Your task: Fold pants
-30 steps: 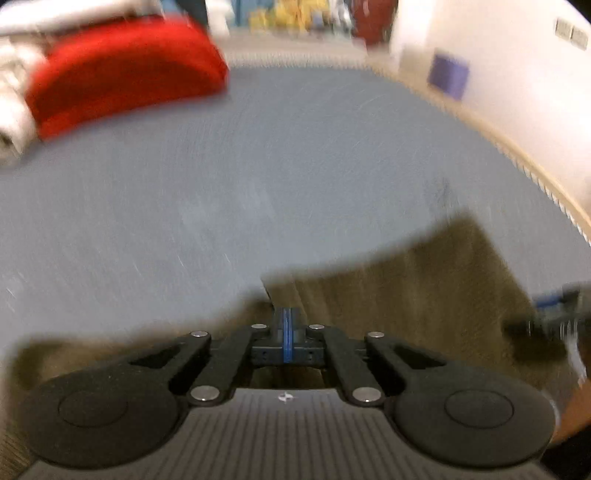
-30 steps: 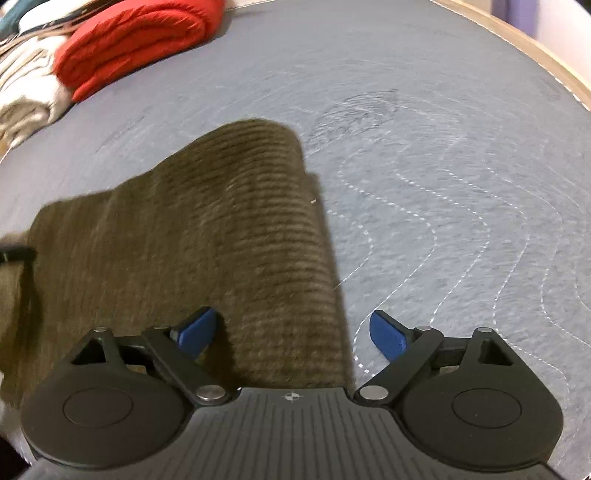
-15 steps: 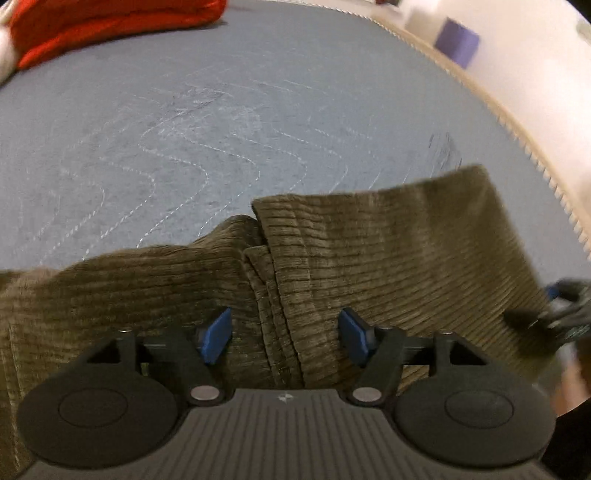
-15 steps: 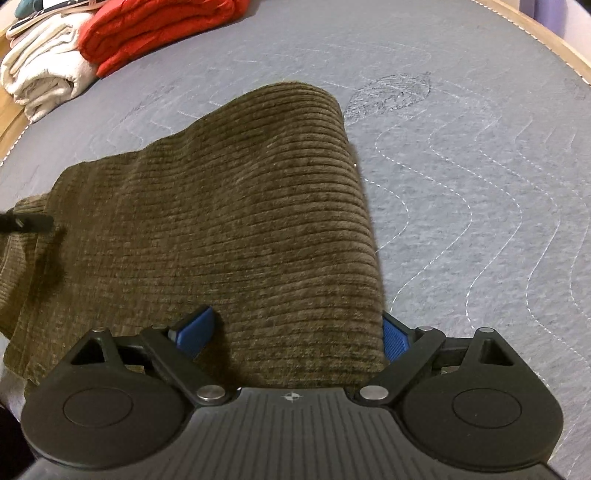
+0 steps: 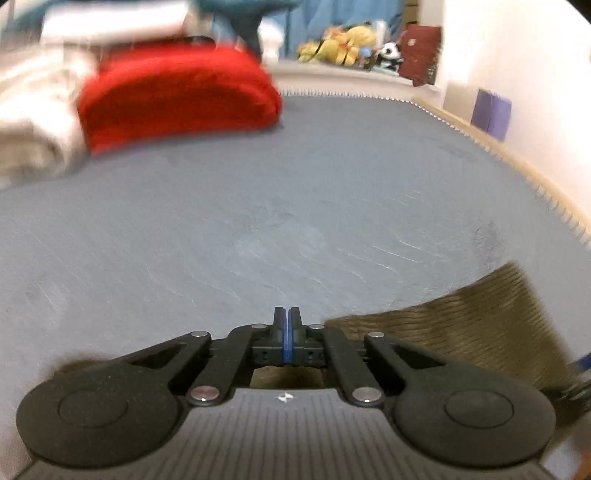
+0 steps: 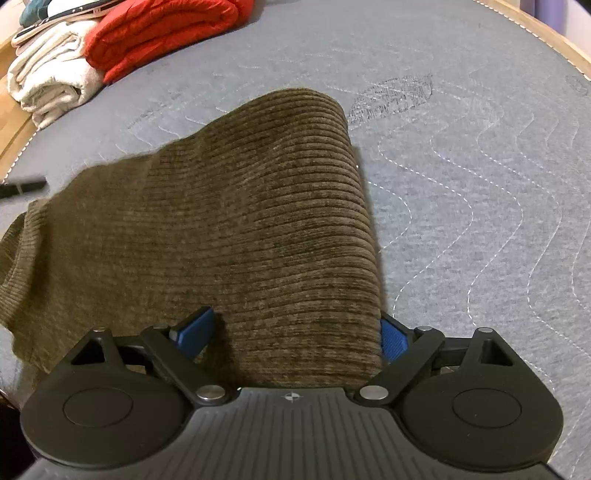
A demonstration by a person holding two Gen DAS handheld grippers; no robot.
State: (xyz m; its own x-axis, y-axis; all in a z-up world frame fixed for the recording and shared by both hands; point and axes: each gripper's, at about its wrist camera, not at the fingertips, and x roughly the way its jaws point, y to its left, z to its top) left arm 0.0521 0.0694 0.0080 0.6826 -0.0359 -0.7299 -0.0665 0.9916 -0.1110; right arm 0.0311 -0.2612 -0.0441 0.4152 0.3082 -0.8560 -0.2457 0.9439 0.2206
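We hold the left gripper pressed together, nothing visible between its fingers; the right gripper is spread across the olive corduroy pants on the grey mattress.

A home bedroom: a grey quilted mattress, folded clothes stacked on it, and stuffed toys behind

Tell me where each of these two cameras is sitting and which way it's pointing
Left wrist: rides the left gripper, low over the grey mattress, facing the red folded garment; its jaws are shut.
Right wrist: rides the right gripper, looking down along the olive corduroy pants; its jaws are open, straddling the fabric.
Shared: pants, mattress, red garment, cream folded garment.
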